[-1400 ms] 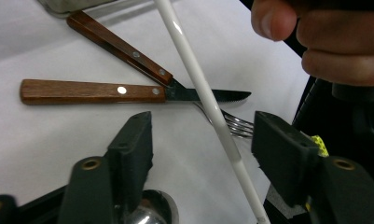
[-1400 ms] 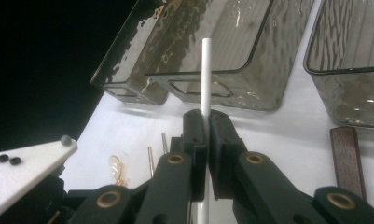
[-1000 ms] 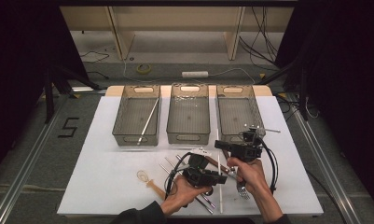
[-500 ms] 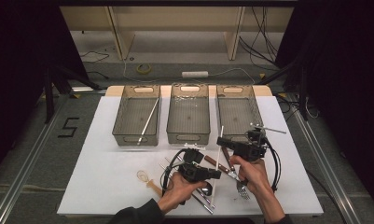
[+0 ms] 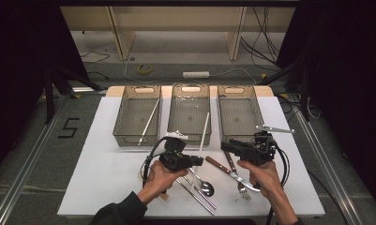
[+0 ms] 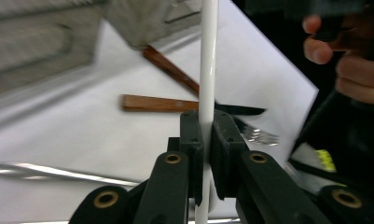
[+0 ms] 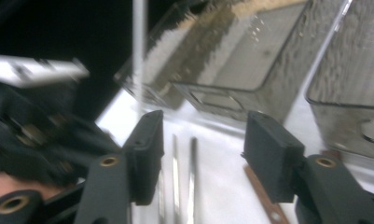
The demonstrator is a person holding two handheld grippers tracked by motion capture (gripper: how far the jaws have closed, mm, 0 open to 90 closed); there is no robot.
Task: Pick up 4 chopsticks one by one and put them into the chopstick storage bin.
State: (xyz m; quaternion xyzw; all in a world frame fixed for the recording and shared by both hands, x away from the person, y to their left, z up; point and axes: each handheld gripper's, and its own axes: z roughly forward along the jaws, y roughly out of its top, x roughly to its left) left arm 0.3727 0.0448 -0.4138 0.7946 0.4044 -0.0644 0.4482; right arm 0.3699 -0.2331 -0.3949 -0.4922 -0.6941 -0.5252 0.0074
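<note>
**White rod pinched in left gripper above the table**

White rod (image 5: 204, 132) held off the white table (image 5: 96, 178), slanting up toward the middle bin (image 5: 190, 112), lower end at the left gripper (image 5: 198, 161). In the left gripper view, same rod (image 6: 208, 56) running straight up between the two black pads (image 6: 192, 135), pads pressed against it on both sides: pinched firmly. Left hand (image 5: 163, 176) wrapped around the gripper body, cable looping at its left.

Right gripper (image 5: 226, 146) just beside the rod's right, not touching it. In the right gripper view, jaws spread well apart with nothing between them; jaws have just been opening. Right hand (image 5: 263, 173) gripping from below.

On the table under and between the hands: wooden-handled knife (image 5: 225, 169), fork (image 5: 239, 183), spoon (image 5: 203, 185), thin metal sticks (image 5: 199, 194). In the left gripper view, knife handle (image 6: 156, 103) lying flat behind the rod.

Farther back, three clear bins in a row: left bin (image 5: 139, 115) holding a second white rod (image 5: 149, 121) laid on a slant, right bin (image 5: 239, 112) alongside the middle one.
</note>
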